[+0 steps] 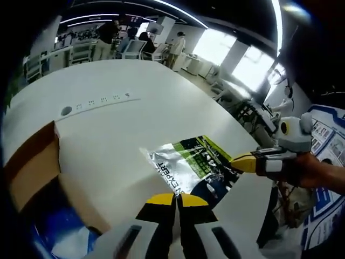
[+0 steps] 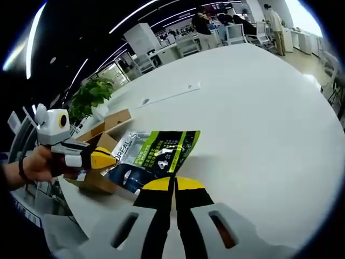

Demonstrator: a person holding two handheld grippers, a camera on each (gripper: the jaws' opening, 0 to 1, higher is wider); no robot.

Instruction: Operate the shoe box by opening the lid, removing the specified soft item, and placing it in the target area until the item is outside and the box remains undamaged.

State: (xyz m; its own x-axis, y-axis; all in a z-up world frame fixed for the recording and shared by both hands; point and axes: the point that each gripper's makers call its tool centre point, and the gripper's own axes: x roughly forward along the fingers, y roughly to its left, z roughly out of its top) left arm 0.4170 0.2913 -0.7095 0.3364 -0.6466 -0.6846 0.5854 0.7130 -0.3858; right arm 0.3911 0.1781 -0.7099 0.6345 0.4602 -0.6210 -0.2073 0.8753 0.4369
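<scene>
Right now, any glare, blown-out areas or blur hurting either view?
Left gripper view: windows blown out, glare on the silver end of the packet, own jaws blurred at the bottom edge. Right gripper view: ceiling strip lights streak, packet print readable, table evenly lit, fisheye curves its edge.

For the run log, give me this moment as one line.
pouch: flat on white table, outside cardboard box | left gripper: shut, at pouch edge | right gripper: shut, at pouch edge

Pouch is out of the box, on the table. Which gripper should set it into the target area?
Either: right gripper and left gripper each have shut jaws at an edge of the pouch. Left is nearer the shoe box, so right probably has freer table ahead.
</scene>
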